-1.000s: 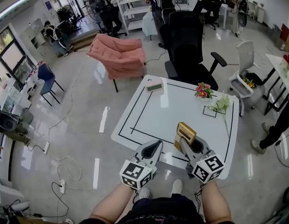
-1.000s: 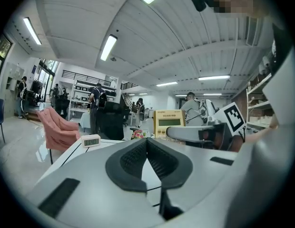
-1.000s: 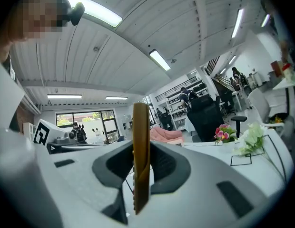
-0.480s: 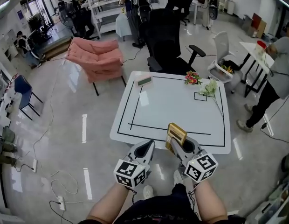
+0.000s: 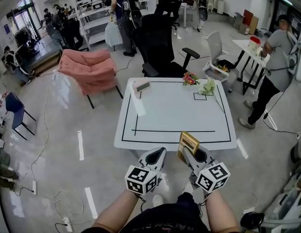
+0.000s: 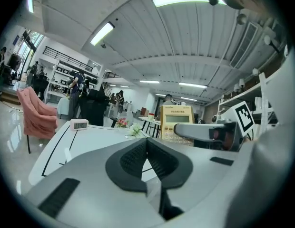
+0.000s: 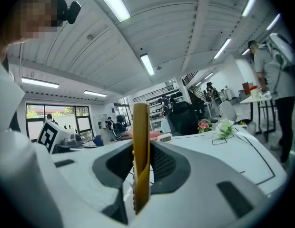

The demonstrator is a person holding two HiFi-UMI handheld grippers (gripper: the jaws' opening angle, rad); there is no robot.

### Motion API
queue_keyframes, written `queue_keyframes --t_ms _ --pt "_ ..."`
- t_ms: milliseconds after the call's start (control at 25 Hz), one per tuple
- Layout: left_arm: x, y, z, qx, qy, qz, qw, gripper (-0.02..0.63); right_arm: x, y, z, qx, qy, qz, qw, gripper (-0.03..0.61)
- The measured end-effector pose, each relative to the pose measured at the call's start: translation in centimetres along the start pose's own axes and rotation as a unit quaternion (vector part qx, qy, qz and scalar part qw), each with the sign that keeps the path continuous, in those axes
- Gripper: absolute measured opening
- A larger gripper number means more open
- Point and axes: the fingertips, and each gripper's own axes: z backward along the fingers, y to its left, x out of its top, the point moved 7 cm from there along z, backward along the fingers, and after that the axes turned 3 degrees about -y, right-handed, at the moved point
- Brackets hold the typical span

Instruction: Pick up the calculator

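A yellow calculator (image 5: 188,143) stands on edge between the jaws of my right gripper (image 5: 187,151), which is shut on it, held in the air just off the near edge of the white table (image 5: 175,115). In the right gripper view the calculator (image 7: 141,156) shows edge-on between the pads. From the left gripper view its face (image 6: 176,123) with screen and keys is seen at the right. My left gripper (image 5: 158,155) is shut with nothing in it, to the left of the right one; in its own view the left gripper (image 6: 147,152) has its jaws closed together.
On the table stand a small pink clock (image 5: 141,85) at the far left corner, and flowers (image 5: 191,78) and a white bloom (image 5: 208,87) at the far right. A black office chair (image 5: 158,47) and a pink chair (image 5: 90,71) stand behind it. A person (image 5: 274,62) stands at the right.
Both grippers have drawn back from the table with the calculator; the table now lies farther ahead and the view has swung, bringing the person at the right into sight.
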Motion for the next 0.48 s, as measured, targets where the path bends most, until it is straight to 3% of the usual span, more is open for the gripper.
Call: queue_keyframes --t_ms 480 --pt "0.41 -0.13 0.1 -0.012 -0.004 0.005 0.9999 0.002 -0.12 0.75 0.64 -0.015 0.001 0.004 1.0 0.083"
